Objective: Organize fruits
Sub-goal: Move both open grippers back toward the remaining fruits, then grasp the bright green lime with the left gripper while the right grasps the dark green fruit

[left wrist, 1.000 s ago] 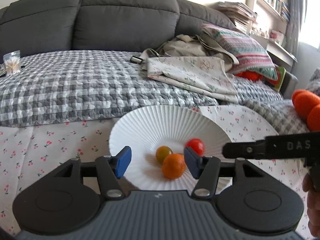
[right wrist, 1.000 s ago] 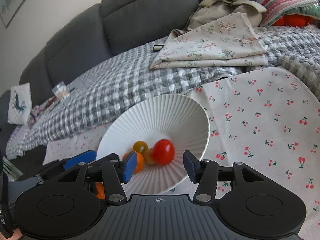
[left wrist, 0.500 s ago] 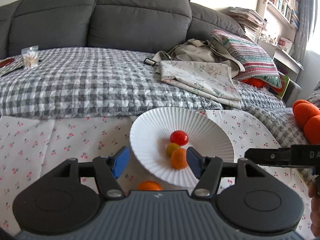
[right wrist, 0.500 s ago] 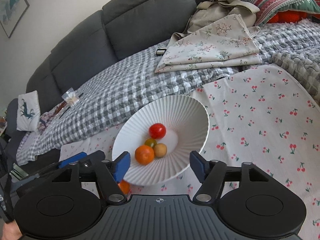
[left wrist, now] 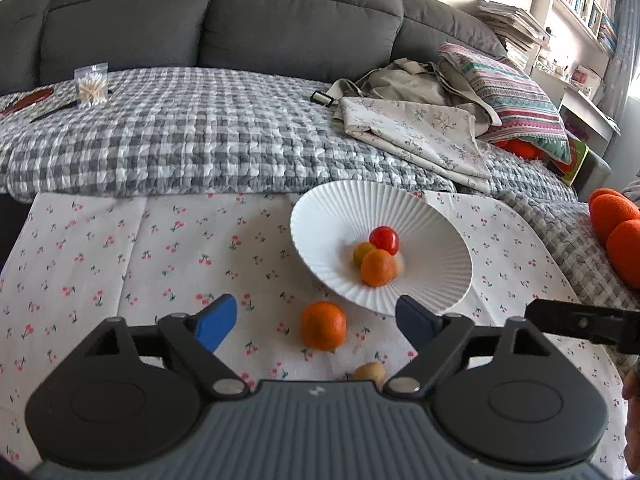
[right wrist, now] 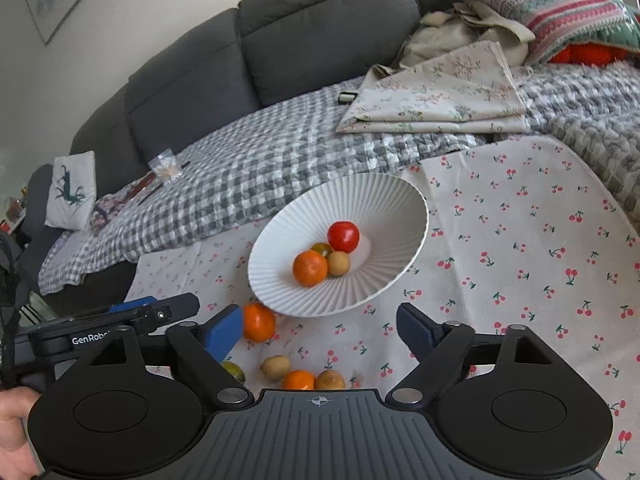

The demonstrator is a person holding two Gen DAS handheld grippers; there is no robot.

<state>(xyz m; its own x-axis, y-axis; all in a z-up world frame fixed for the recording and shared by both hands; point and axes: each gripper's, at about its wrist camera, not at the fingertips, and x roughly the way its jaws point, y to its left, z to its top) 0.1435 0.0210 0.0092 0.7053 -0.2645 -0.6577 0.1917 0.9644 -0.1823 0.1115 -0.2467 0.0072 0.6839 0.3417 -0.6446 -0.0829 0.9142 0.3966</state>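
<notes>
A white ribbed bowl (left wrist: 320, 216) (right wrist: 400, 188) sits on the cherry-print cloth. It holds a red tomato (left wrist: 384, 239) (right wrist: 343, 236), a yellow-green tomato (left wrist: 363, 253), a tangerine (left wrist: 378, 267) (right wrist: 310, 267) and a tan fruit (right wrist: 339, 263). My left gripper (left wrist: 314, 302) hovers in front of the bowl, jaws opening, gripping nothing. A loose tangerine (left wrist: 323, 325) (right wrist: 259, 322) lies on the cloth below it, untouched. My right gripper (right wrist: 320, 310) is also opening and holds nothing. Several small fruits (right wrist: 299, 380) lie on the cloth just under it.
A grey sofa with a checked blanket (left wrist: 180, 140) runs behind the cloth. Folded floral fabric (left wrist: 416, 136) and a striped pillow (left wrist: 516, 96) lie at the back right. A bag of small sticks (left wrist: 91, 84) sits at the back left. An orange plush (left wrist: 616, 224) is at the right edge.
Both grippers have drawn back and up from the bowl, and their jaws have spread much wider. Loose fruits on the cloth in front of the bowl have come into view.
</notes>
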